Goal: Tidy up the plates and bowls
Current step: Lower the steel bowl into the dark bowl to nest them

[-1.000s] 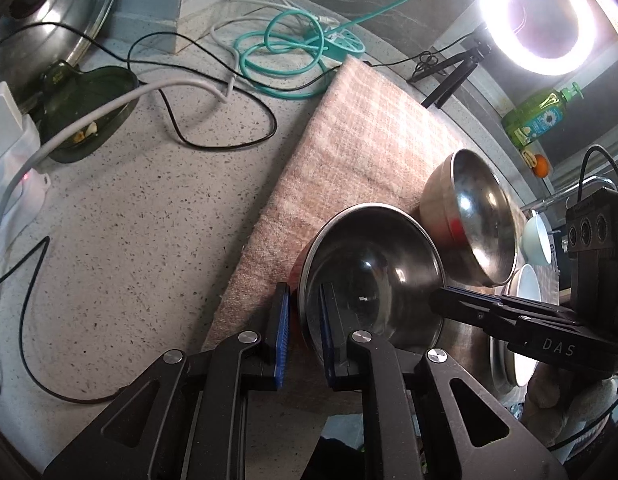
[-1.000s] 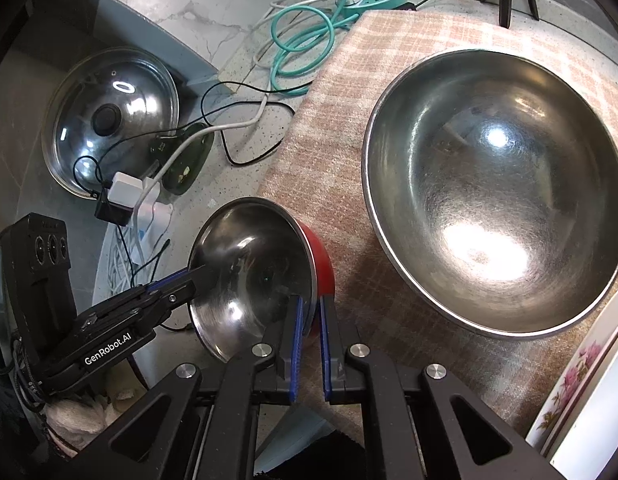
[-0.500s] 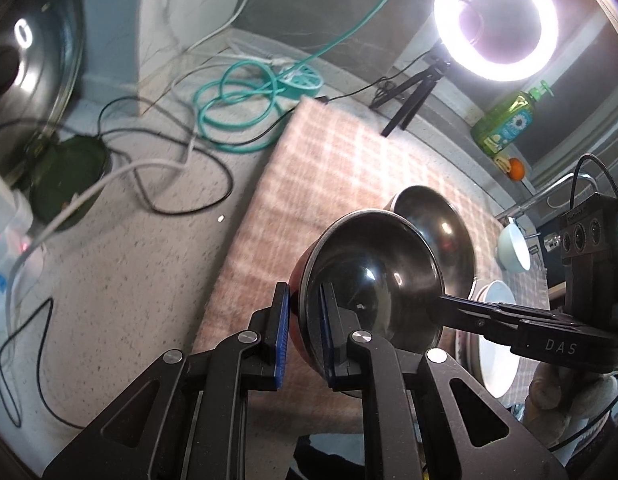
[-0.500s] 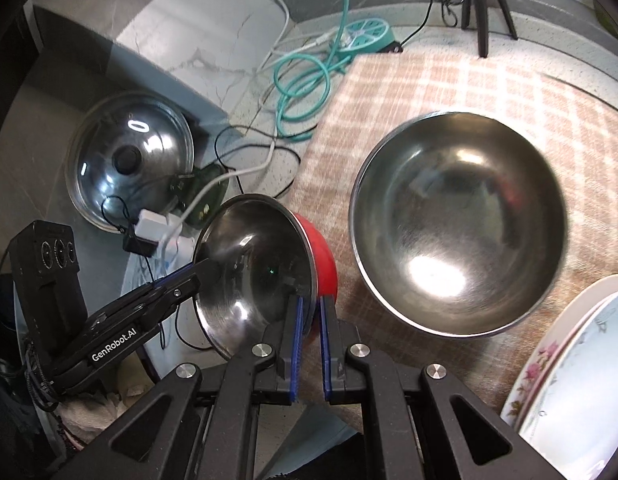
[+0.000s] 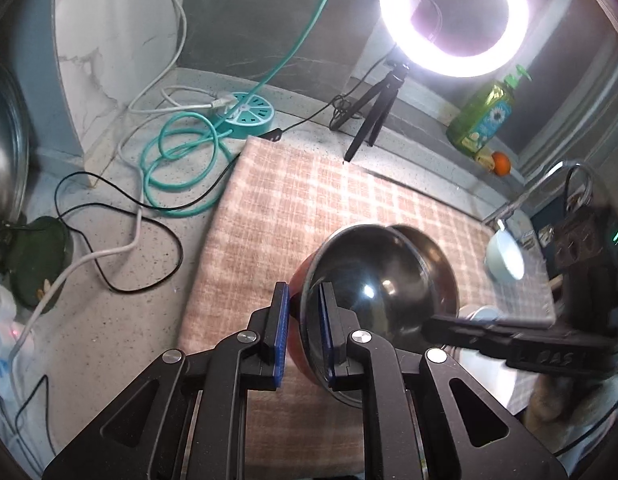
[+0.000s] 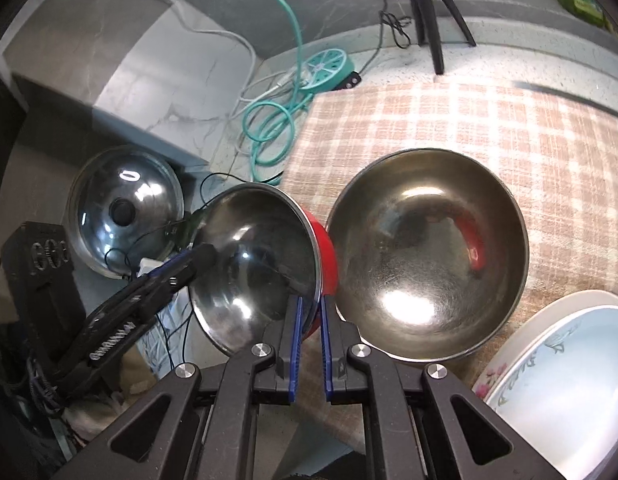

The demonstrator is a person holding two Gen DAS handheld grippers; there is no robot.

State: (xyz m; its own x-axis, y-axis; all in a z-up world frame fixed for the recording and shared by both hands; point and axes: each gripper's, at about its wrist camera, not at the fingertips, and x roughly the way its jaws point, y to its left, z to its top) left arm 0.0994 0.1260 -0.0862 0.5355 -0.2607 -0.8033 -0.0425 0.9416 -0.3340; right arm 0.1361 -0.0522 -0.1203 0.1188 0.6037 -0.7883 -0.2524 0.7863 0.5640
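Both the left gripper (image 5: 303, 330) and right gripper (image 6: 308, 334) pinch the red bowl (image 6: 323, 240), now lifted off the cloth (image 5: 309, 208); steel bowl (image 6: 429, 256) at 3 o'clock looks like the nesting target

Checked cloth (image 5: 349, 208) on speckled counter (image 5: 121, 320)

"DAS" on right gripper (image 5: 449, 326)

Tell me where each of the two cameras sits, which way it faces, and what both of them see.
Left wrist: on the left gripper, facing across the checked cloth toward the ring light; the right gripper's arm shows at right.
Right wrist: on the right gripper, facing down at the large steel bowl, with the pot lid at left; the left gripper shows at left.
Shared: the red-sided bowl, clamped by both grippers at opposite rim points.
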